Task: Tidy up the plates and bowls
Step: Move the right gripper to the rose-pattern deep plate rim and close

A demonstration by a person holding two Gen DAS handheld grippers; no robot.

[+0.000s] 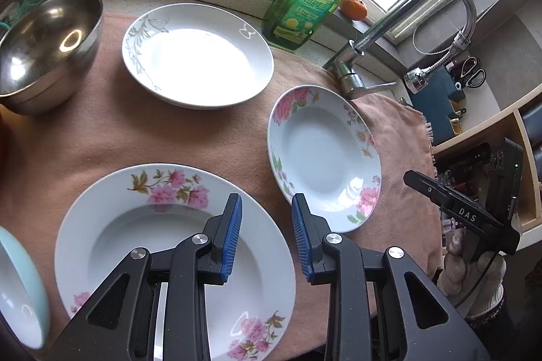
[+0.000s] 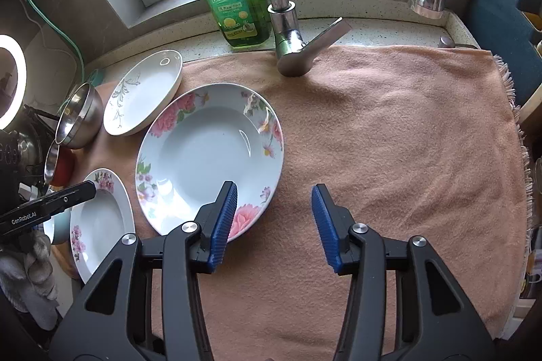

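Left wrist view: large flowered plate (image 1: pixel 162 245), white with pink blossoms on the rim, lies flat on the peach cloth (image 1: pixel 142 137) at the near side, under the left hand-held gripper (image 1: pixel 267 208). That gripper hangs above the plate's right rim, blue pads apart, nothing between them. Smaller flowered plate (image 1: pixel 321 157) lies to the right, just beside the large one, not touching it. Plain white plate (image 1: pixel 198 56) with a grey leaf pattern lies farther back. Steel bowl (image 1: pixel 47 52) stands at far left on the cloth. Pale blue bowl (image 1: pixel 20 289) shows only in part at the near left edge. Green soap bottle (image 1: pixel 310 1), orange (image 1: pixel 353 7) and chrome tap (image 1: pixel 372 39) stand at the far side by the window.

Right wrist view: right hand-held gripper (image 2: pixel 273 191) is released, jaws standing apart and empty; its left pad overlaps the near rim of the smaller flowered plate (image 2: pixel 210 154) in the picture, whether touching cannot be told; the right pad hangs over bare cloth (image 2: pixel 389 140). Gloved hand (image 2: pixel 30 276) holds the left tool at the left edge.
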